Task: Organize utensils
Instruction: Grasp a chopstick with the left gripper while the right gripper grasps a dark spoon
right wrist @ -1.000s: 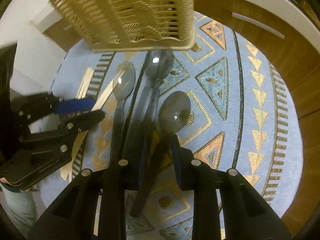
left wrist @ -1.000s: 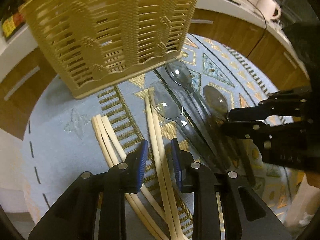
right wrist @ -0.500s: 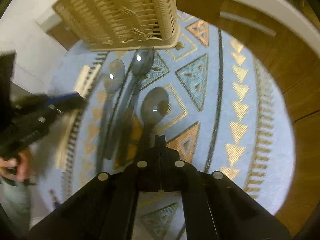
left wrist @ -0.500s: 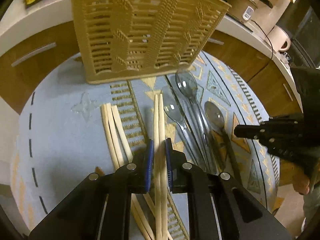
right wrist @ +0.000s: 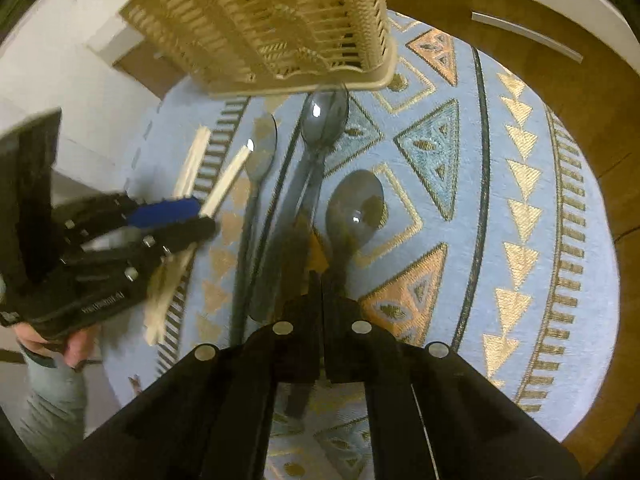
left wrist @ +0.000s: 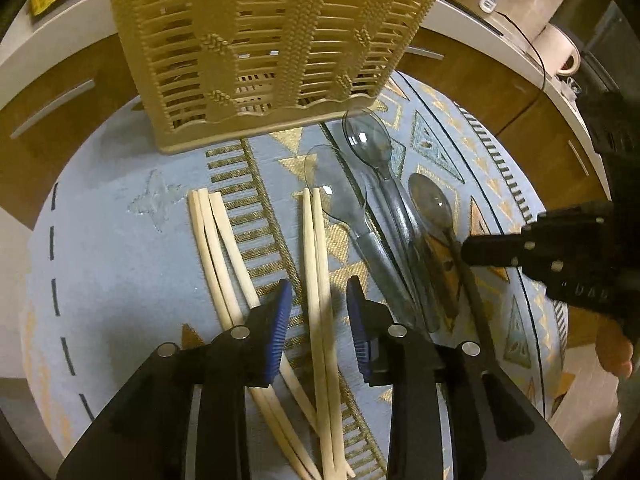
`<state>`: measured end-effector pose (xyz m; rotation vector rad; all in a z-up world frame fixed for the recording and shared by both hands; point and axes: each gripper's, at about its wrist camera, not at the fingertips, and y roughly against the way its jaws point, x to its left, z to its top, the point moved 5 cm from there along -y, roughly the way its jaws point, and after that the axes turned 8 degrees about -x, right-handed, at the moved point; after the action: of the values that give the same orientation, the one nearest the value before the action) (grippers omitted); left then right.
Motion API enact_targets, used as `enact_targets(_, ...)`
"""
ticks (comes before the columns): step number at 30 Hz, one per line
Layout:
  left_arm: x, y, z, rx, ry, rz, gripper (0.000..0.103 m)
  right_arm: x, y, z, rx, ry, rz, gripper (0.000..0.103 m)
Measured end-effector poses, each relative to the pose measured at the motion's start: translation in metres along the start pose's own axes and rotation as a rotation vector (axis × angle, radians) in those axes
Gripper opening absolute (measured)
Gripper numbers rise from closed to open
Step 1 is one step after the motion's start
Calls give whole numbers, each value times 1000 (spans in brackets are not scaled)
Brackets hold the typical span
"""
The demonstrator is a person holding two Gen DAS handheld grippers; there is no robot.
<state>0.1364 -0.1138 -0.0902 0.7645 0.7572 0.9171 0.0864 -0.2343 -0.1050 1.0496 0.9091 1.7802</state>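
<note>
A tan slotted utensil basket (left wrist: 264, 40) stands at the far side of the round patterned mat (left wrist: 120, 256). Two groups of wooden chopsticks lie on the mat: a left bundle (left wrist: 216, 240) and a pair (left wrist: 316, 264). My left gripper (left wrist: 318, 312) is open, its blue pads on either side of the pair. Three smoky clear plastic spoons (left wrist: 376, 152) lie to the right. My right gripper (right wrist: 321, 280) is shut, right beside the handle of the rightmost spoon (right wrist: 354, 208); whether it grips the handle I cannot tell. It also shows in the left wrist view (left wrist: 472, 248).
Wooden cabinets with a white counter (left wrist: 480, 28) surround the mat. A white mug (left wrist: 560, 52) and a cable sit on the counter at the right. The basket (right wrist: 272, 20) also shows in the right wrist view, close above the spoon bowls.
My left gripper closed around the chopstick pair half a second ago and has opened wide again. My right gripper shut from open and has stayed shut by the rightmost spoon's handle.
</note>
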Motion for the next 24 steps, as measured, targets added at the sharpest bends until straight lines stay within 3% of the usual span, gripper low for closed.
enact_targets(5,-1,0,1,4,-22,-19,36,-11,14,2,-33,-33,-13,3)
enact_targets(7,-5,-3,3,8,-38,-13,38,-18,16,-3,12,-32,-56,24)
enact_targets(9,-8,-5,4,11,-56,0,39,-21,17,-8,32,-39,-87,35)
enact_targets(10,-9,-5,5,13,-66,8,39,-21,16,-9,36,-36,-108,36)
enact_targets(20,-8,-9,7,47,-118,42,37,-8,0,-1,55,17,-223,32)
enact_targets(22,-14,-12,8,66,-158,79,37,4,-7,0,60,76,-300,24)
enact_targets(24,-21,-15,7,84,-209,133,34,12,-10,-3,61,108,-312,13)
